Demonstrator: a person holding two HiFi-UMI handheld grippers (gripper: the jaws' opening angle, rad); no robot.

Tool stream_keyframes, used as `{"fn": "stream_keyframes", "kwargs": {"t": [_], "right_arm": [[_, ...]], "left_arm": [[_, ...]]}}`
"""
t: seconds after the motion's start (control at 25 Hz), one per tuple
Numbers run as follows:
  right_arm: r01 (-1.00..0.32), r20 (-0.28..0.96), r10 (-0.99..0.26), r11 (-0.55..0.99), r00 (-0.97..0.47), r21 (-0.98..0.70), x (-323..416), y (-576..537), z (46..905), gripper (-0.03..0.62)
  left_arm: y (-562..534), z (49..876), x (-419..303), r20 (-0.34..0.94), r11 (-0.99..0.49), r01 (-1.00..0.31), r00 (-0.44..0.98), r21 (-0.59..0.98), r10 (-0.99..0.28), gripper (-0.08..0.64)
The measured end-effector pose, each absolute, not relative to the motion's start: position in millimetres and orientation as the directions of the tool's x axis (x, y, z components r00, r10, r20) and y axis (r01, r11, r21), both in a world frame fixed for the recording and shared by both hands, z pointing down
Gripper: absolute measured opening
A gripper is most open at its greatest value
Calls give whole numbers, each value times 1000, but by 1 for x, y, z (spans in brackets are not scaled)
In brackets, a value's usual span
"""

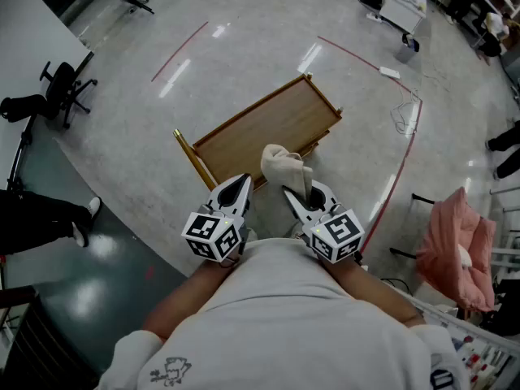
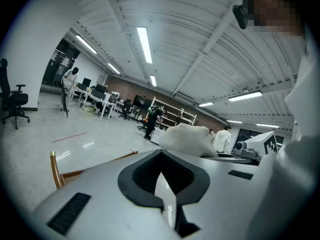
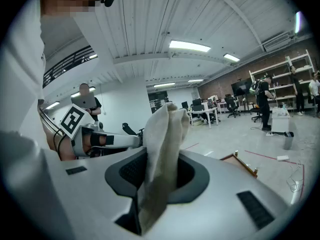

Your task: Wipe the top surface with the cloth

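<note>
Right claw (image 1: 291, 195) pinches a crumpled cream cloth (image 3: 165, 134) upright; left claw (image 1: 241, 184) closed, empty.

- the table (image 1: 264, 128) sits on the floor, straight ahead of both grippers
- the cloth (image 1: 284, 167) is pinched in the right gripper (image 1: 291, 195), up by the table's near edge
- left gripper (image 1: 241, 182) is just beside it, on the left
- office chair (image 1: 65, 88) is way off left, fabric bundle (image 1: 459, 246) off right

Glossy grey floor (image 1: 268, 39), black office chair (image 1: 63, 88), ceiling strip lights (image 2: 145, 44).
</note>
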State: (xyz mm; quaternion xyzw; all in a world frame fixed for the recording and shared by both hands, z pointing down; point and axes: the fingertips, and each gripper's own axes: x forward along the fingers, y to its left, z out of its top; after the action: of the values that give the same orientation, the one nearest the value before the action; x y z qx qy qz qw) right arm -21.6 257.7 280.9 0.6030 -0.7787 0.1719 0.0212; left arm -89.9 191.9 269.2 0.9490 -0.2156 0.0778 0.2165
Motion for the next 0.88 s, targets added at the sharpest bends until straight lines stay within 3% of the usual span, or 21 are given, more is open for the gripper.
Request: {"fn": "stream_keyframes", "kwargs": {"t": [0.48,0.88], "right_arm": [[-956,224,-951,153,-211,-250,18,262,291,100],[-948,249,-933,197,-259,-248,86,269,300,98]], "left_arm": [[191,286,-76,270,-788,-500,864,359,-426,6],[204,299,-14,301,-735,-557,829,385,-471,6]]}}
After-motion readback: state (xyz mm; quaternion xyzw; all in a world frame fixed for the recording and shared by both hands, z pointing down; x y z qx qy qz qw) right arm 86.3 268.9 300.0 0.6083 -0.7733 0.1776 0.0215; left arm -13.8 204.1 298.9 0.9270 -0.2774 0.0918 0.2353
